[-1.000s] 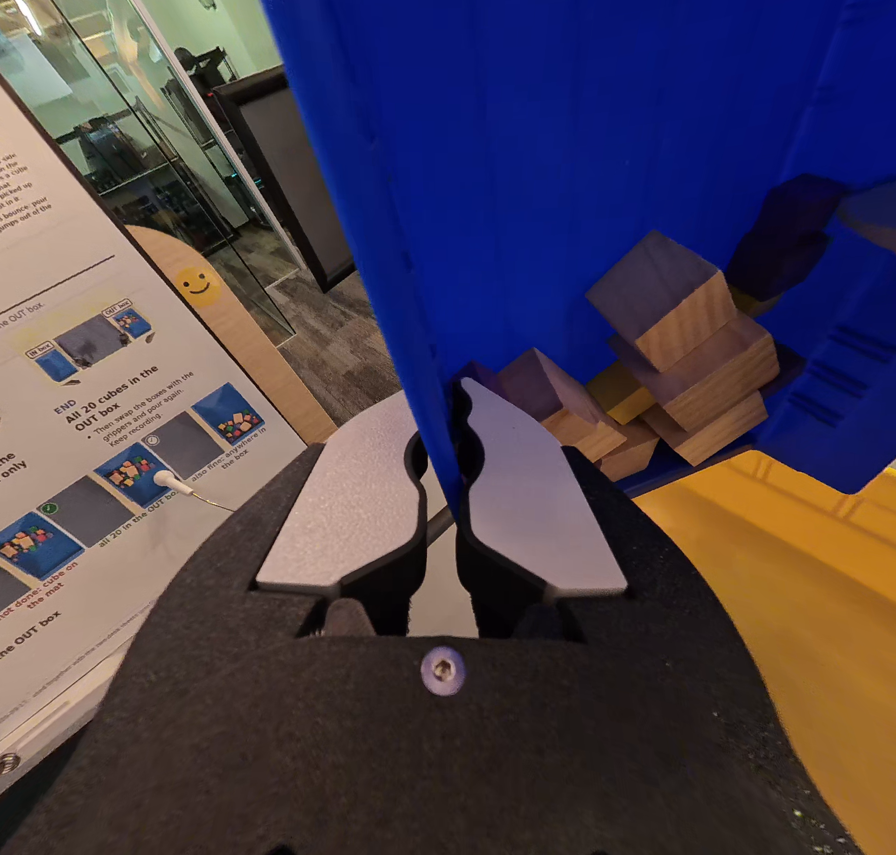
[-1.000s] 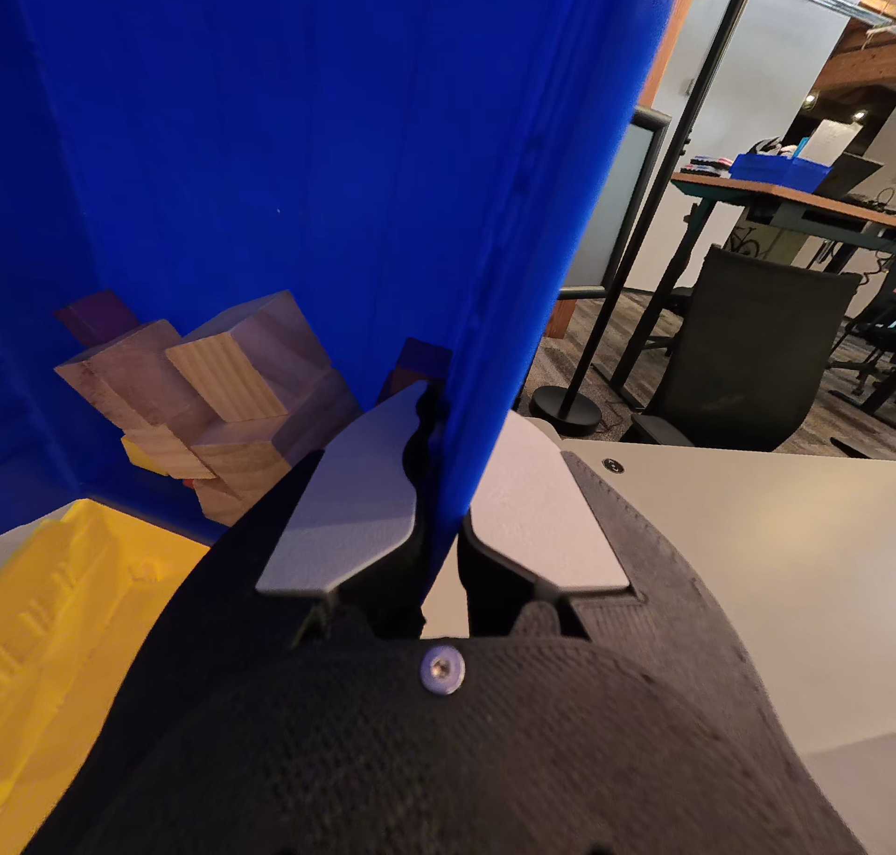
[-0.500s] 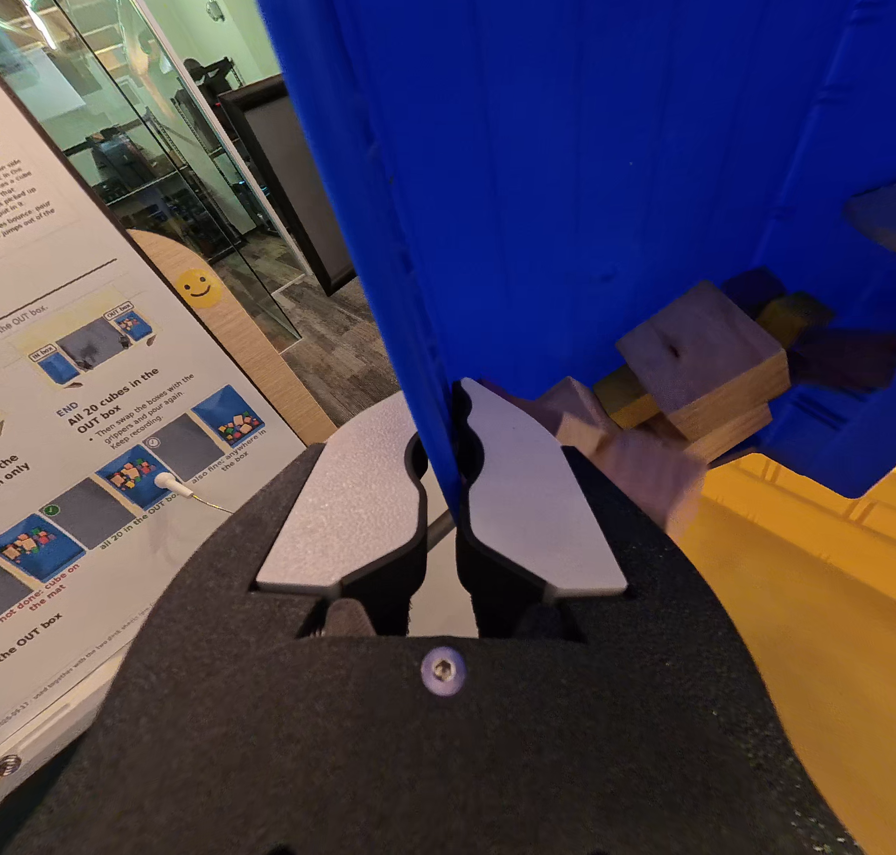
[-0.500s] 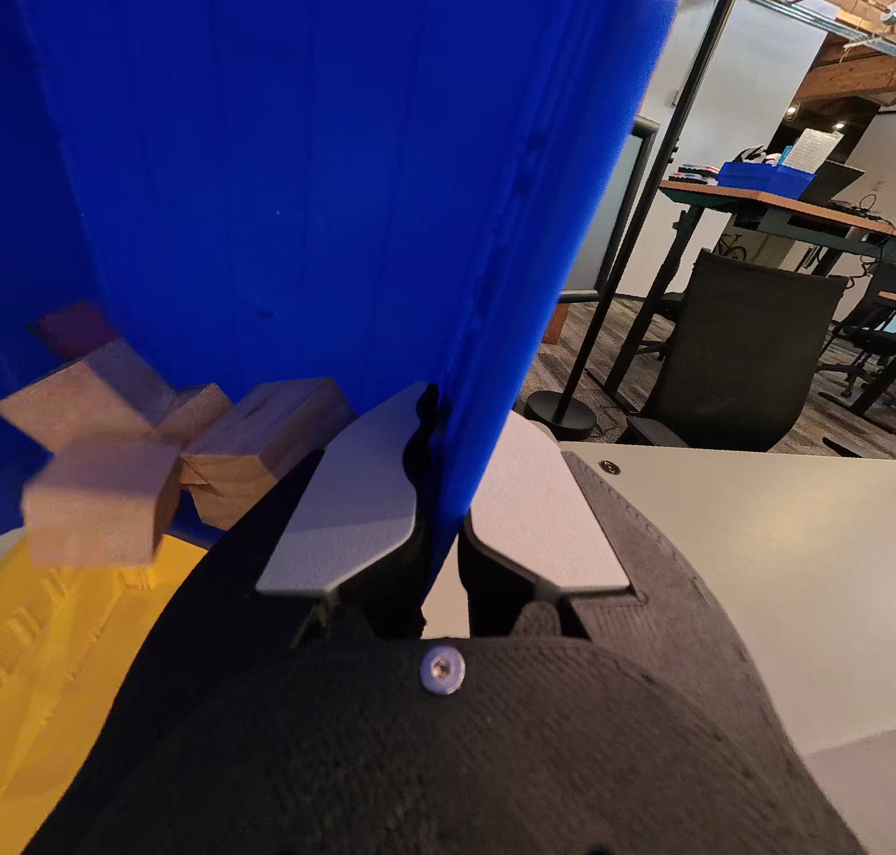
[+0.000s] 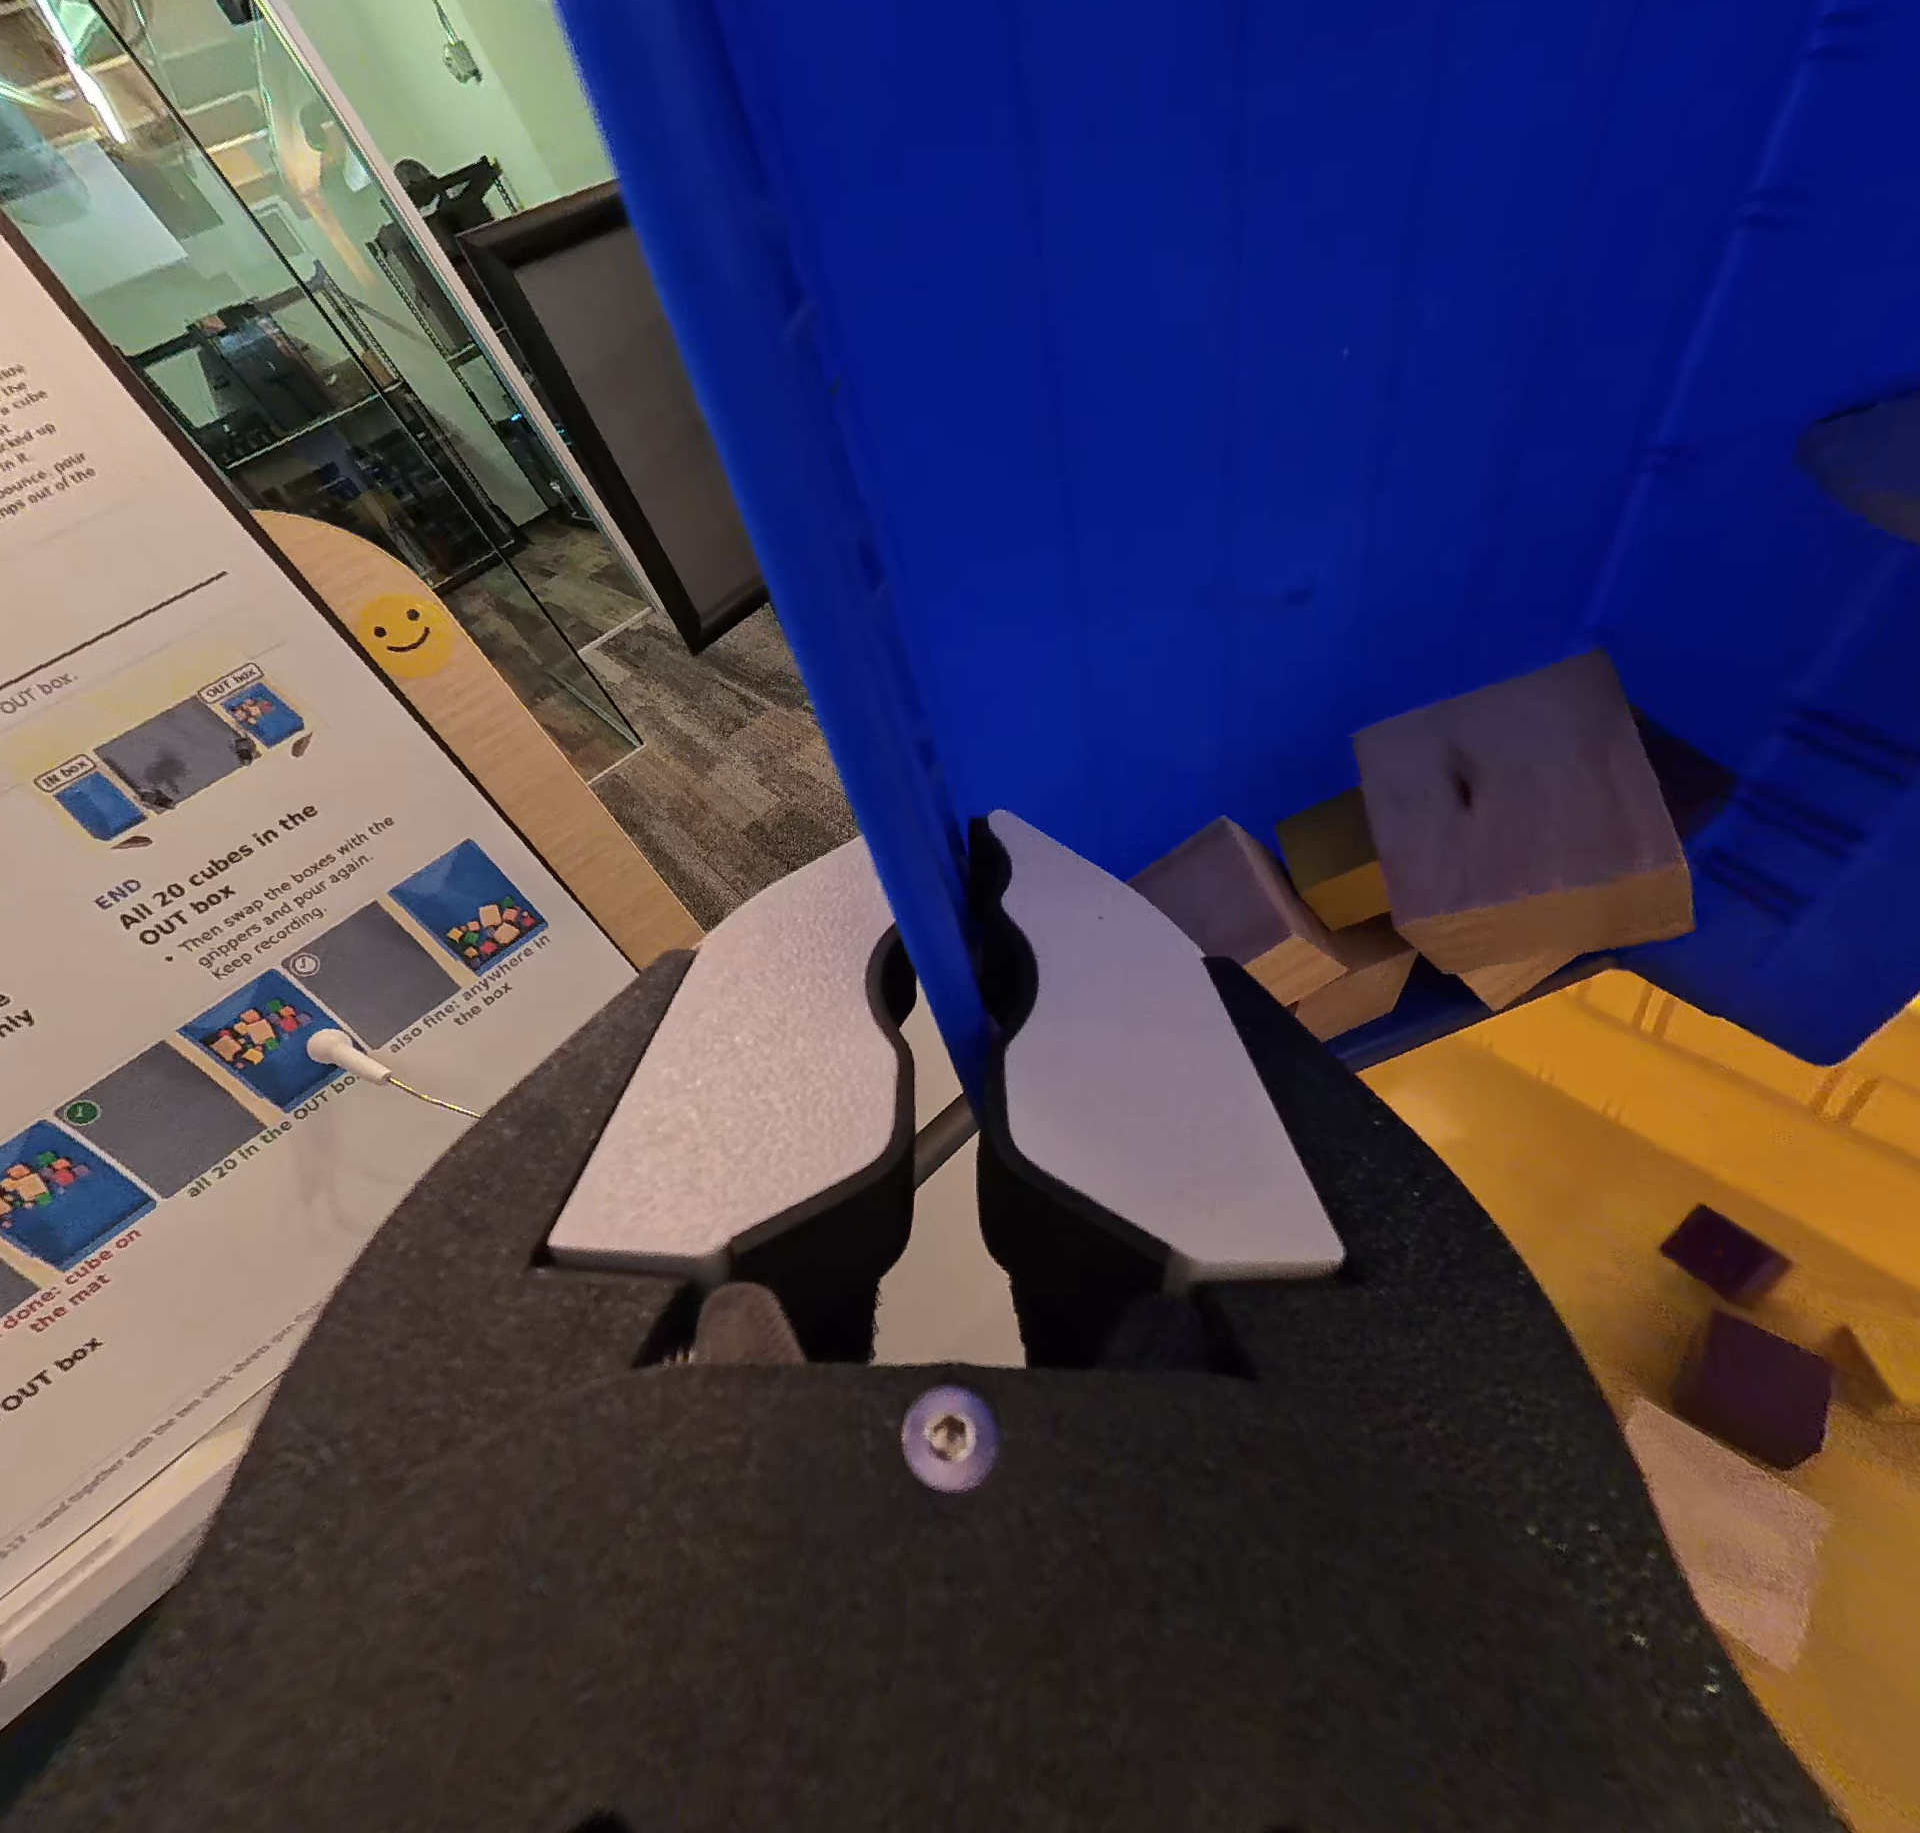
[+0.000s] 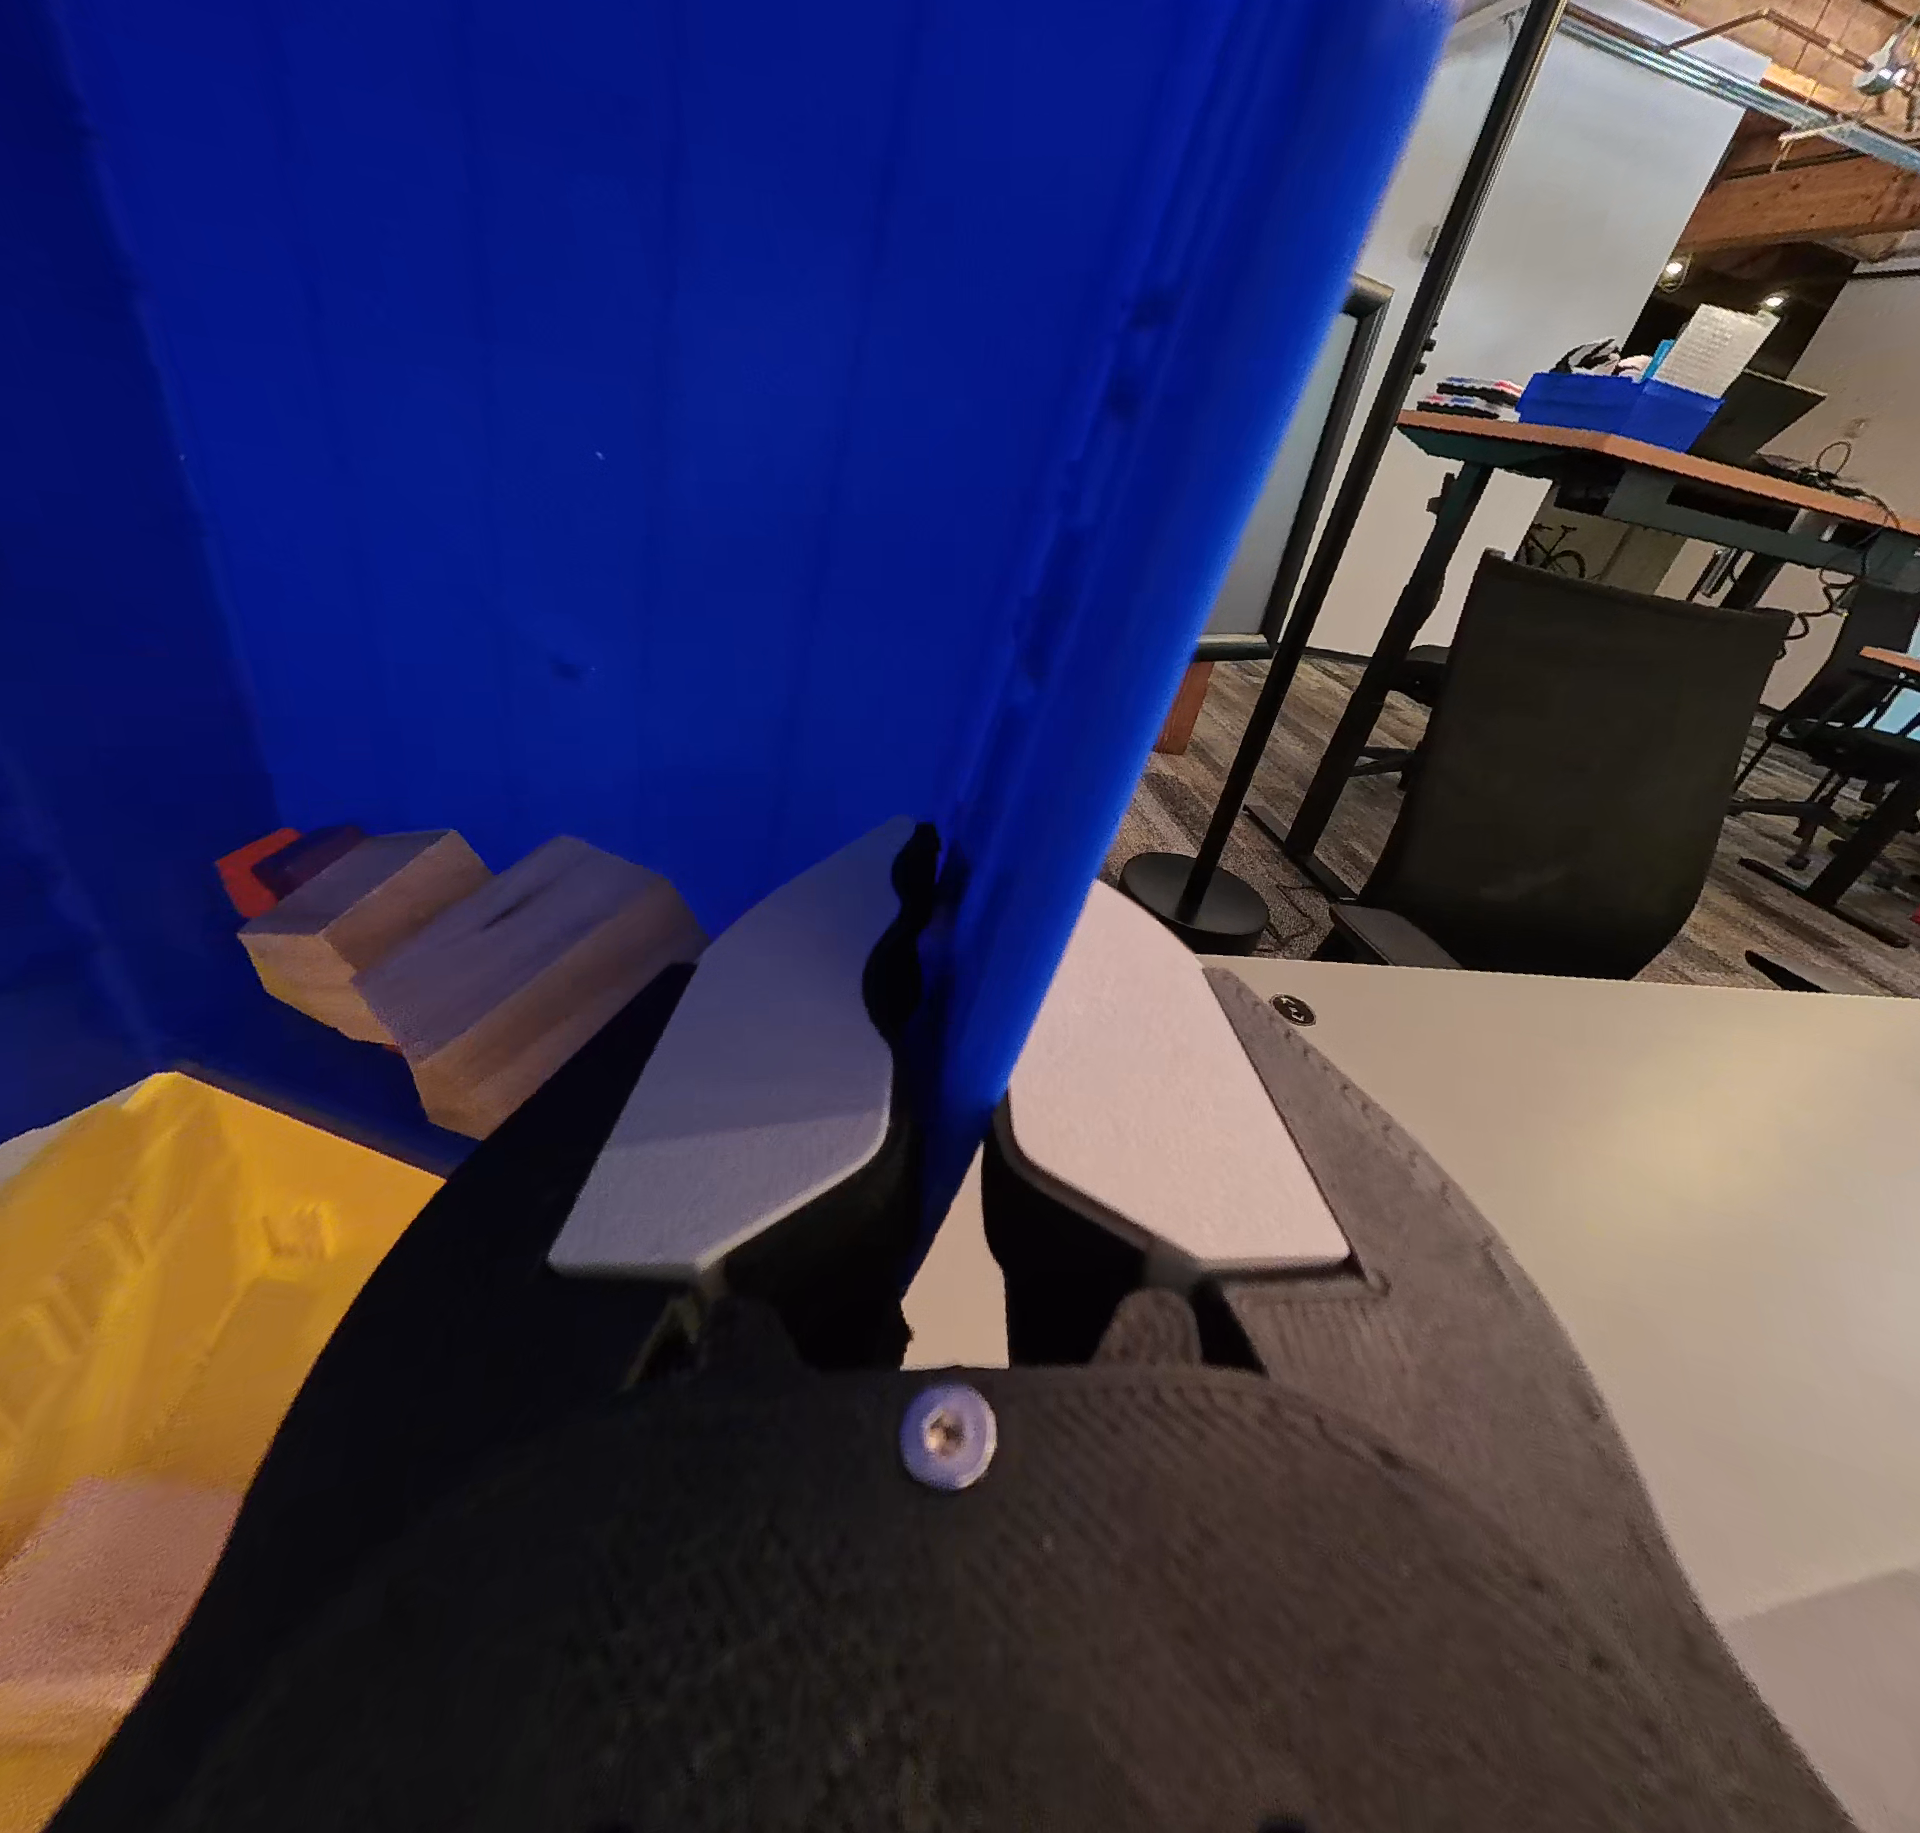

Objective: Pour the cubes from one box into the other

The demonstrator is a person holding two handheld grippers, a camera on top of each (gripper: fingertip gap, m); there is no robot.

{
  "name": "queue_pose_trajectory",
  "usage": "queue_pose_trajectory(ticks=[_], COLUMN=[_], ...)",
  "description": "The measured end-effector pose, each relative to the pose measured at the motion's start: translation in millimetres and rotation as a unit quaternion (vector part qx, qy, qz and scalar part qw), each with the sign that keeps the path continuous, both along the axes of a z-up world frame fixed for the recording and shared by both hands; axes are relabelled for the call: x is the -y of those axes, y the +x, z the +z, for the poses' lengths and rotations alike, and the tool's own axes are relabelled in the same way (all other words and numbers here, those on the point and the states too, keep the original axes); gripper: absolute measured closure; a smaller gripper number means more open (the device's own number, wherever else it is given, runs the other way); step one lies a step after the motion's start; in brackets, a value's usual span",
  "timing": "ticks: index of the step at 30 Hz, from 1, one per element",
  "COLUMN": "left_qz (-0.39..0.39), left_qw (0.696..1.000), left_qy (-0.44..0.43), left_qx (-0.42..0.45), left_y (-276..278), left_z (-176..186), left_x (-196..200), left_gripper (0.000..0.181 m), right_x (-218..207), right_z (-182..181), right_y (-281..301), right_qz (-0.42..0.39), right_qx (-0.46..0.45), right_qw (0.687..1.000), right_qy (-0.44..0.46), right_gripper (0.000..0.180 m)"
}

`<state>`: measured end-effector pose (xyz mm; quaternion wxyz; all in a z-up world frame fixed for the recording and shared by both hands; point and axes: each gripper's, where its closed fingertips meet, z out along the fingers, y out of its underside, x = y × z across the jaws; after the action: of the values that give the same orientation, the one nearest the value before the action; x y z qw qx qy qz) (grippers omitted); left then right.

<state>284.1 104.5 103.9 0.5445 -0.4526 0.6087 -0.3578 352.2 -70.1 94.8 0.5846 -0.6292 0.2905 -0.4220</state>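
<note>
A blue box (image 5: 1195, 381) is tipped steeply on end, its open side facing a yellow box (image 5: 1621, 1191) below it. My left gripper (image 5: 951, 848) is shut on the blue box's left wall. My right gripper (image 6: 940, 848) is shut on the right wall of the blue box (image 6: 644, 381). Several wooden cubes (image 5: 1507, 817) are piled at the lowered rim; they also show in the right wrist view (image 6: 499, 962). Two dark purple cubes (image 5: 1751, 1368) and a blurred pale cube (image 5: 1714, 1544) lie in the yellow box. The yellow box (image 6: 156, 1264) shows at lower left in the right wrist view.
An instruction poster (image 5: 156, 952) stands at the left, with glass partitions (image 5: 312, 381) behind. A pale tabletop (image 6: 1610, 1212) stretches right. Beyond it are a black pole stand (image 6: 1195, 890), a dark chair (image 6: 1558, 775) and a desk (image 6: 1662, 474) holding blue bins.
The blue box has tipped further. Cubes slid down to its lower rim and several fell into the yellow box. Both grippers kept their hold on the walls.
</note>
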Motion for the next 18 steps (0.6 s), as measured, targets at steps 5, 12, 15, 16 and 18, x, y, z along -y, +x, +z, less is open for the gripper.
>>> queue_pose_trajectory(ticks=[5,12,15,16,18], left_qz=[-0.001,-0.002,-0.004,-0.004,-0.006], left_qw=[1.000,1.000,1.000,1.000,1.000], left_qy=[-0.003,-0.002,-0.001,0.000,-0.001], left_qx=[0.002,0.015,0.019,0.020,0.023], left_y=[-0.7,-2.1,-3.2,-3.7,-4.7], left_z=[-1.3,4.5,6.9,7.5,8.6], left_x=[-0.6,-1.9,-1.4,-1.1,-0.3], left_gripper=[0.174,0.174,0.174,0.174,0.174], right_x=[-0.4,-1.4,-1.1,-0.8,-0.1], right_z=[0.4,7.1,10.7,11.6,12.6], right_y=[-1.1,-3.3,-4.4,-4.8,-6.0], right_qz=[0.000,-0.001,-0.002,-0.002,-0.002], right_qx=[0.005,0.017,0.024,0.026,0.029], right_qw=[1.000,1.000,1.000,1.000,1.000], right_qy=[-0.004,-0.001,-0.001,-0.001,-0.001], right_gripper=[0.173,0.174,0.174,0.174,0.174])
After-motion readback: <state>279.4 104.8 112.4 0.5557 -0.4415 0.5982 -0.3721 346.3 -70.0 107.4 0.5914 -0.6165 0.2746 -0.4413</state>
